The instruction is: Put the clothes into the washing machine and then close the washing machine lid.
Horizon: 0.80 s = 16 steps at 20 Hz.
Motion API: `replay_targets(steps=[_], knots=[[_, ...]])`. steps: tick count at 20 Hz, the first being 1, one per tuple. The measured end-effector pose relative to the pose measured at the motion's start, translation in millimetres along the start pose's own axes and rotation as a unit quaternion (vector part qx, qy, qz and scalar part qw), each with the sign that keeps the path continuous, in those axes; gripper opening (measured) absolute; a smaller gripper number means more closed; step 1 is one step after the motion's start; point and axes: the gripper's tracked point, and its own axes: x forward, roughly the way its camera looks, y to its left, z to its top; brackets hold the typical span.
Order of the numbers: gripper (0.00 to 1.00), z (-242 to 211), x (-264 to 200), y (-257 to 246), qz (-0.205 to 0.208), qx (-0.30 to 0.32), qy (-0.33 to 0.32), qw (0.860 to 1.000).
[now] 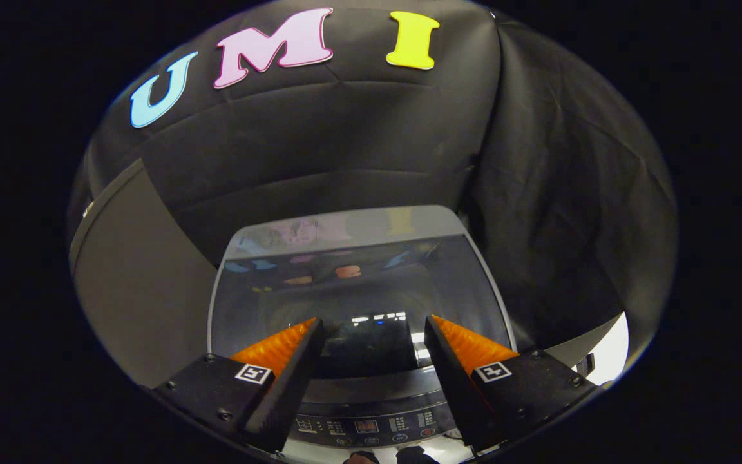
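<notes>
1. Black cloth hangs behind and to the right of everything as the booth's wall, creased and matte, with a flat grey panel standing to the left of the claw.
2. Below and ahead of the claw sits the washing machine, seen from above; its lid appears to lie flat and closed, though the glare makes that a judgement rather than a certainty.
3. The claw hovers over the lid with its fingers wide apart and nothing between them; the fingertips look close to the glass, but I cannot tell whether they touch it.
4. The lid is a dark, glossy pane in a pale grey frame with rounded corners. It mirrors the booth, and the round tub shows faintly through it just beyond the fingers.
5. Nearer than the fingertips, between the finger bases, runs the curved control panel, smooth plastic with small buttons and a little display.
6. No clothes are in sight; if they are in the tub, the reflections hide them.
7. Judged from this, the task is at or near its end. If the lid needs a final seat, press straight down near its front edge with flat fingers, gently, since glass is slick and the fingers could slide toward the buttons.
</notes>
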Motion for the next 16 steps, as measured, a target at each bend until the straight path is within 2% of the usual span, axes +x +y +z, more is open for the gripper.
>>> replay_targets(steps=[7, 12, 16], knots=[[0.99, 12, -7, 2, -0.003, -0.028, -0.005, 1.000], [0.99, 77, -46, 2, -0.001, -0.027, -0.075, 0.997], [0.99, 130, -85, 3, 0.002, -0.024, -0.142, 0.990]])
